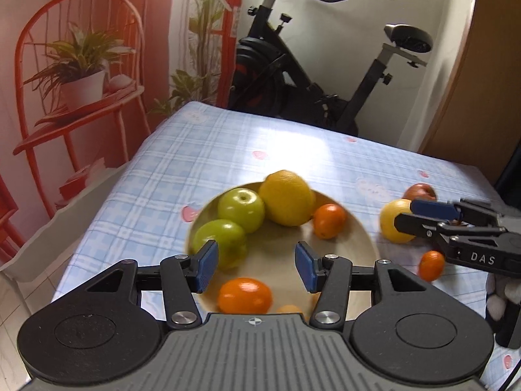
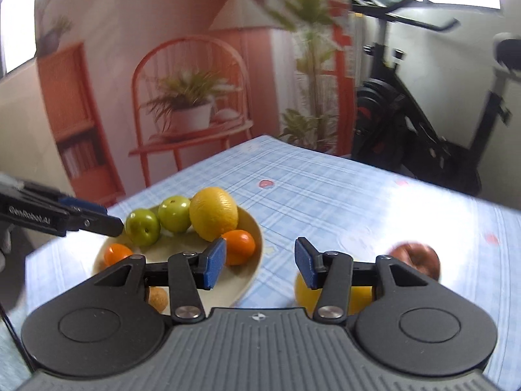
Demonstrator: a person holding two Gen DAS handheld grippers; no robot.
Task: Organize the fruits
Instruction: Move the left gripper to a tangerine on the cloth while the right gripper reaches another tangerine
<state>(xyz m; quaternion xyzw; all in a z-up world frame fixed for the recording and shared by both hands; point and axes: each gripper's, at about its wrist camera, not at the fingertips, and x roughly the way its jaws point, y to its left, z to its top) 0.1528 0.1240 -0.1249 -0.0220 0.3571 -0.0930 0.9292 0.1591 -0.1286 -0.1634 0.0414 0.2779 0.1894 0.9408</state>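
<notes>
A pale blue plaid cloth (image 1: 228, 150) with small pink motifs is spread over the desk. On the cream plate (image 1: 361, 231), two green apples (image 1: 241, 208), a yellow lemon (image 1: 288, 197) and orange mandarins (image 1: 329, 220) are seen. A dark red apple (image 2: 416, 257) is shown off the plate. Blue pads (image 1: 206, 265) are carried on black fingers.

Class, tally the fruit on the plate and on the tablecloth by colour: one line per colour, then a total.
Green apples: 2
Yellow fruits: 2
Orange tangerines: 3
Red apple: 1
Small tan piece, half hidden, kind unclear: 1
Total: 9
</notes>
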